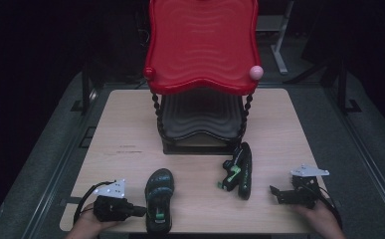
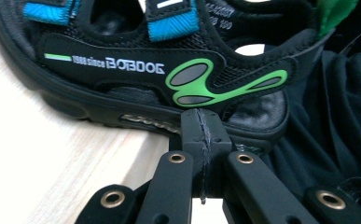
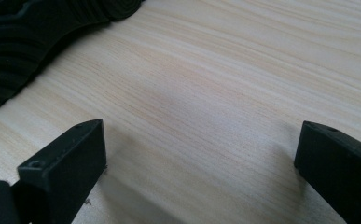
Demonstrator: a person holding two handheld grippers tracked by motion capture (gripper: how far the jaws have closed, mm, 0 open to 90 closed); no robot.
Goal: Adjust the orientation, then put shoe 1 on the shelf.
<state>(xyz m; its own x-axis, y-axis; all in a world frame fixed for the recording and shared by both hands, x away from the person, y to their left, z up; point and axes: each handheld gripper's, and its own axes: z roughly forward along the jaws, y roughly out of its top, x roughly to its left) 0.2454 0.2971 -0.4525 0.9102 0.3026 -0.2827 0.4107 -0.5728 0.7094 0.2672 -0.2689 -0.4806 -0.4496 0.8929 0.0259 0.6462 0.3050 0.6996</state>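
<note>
— What colours on the near-left strapped black sandal (image 2: 136,88)?
— Black mesh, bright blue straps, a green swirl with grey ovals, white lettering.
— And the far two-tier plastic shelf (image 1: 202,45)?
— Glossy red rippled top, dark lower tier, on the pale woodgrain table (image 1: 130,129).

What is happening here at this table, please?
A person holds a gripper in each hand at a wooden table. The left gripper, its jaws shut with nothing between them, has its tips against the side of a black sandal that lies partly over the near table edge. The right gripper rests open on the table, holding nothing. A second sandal lies on its side between them, in front of a two-tier rack with a red top shelf.
</note>
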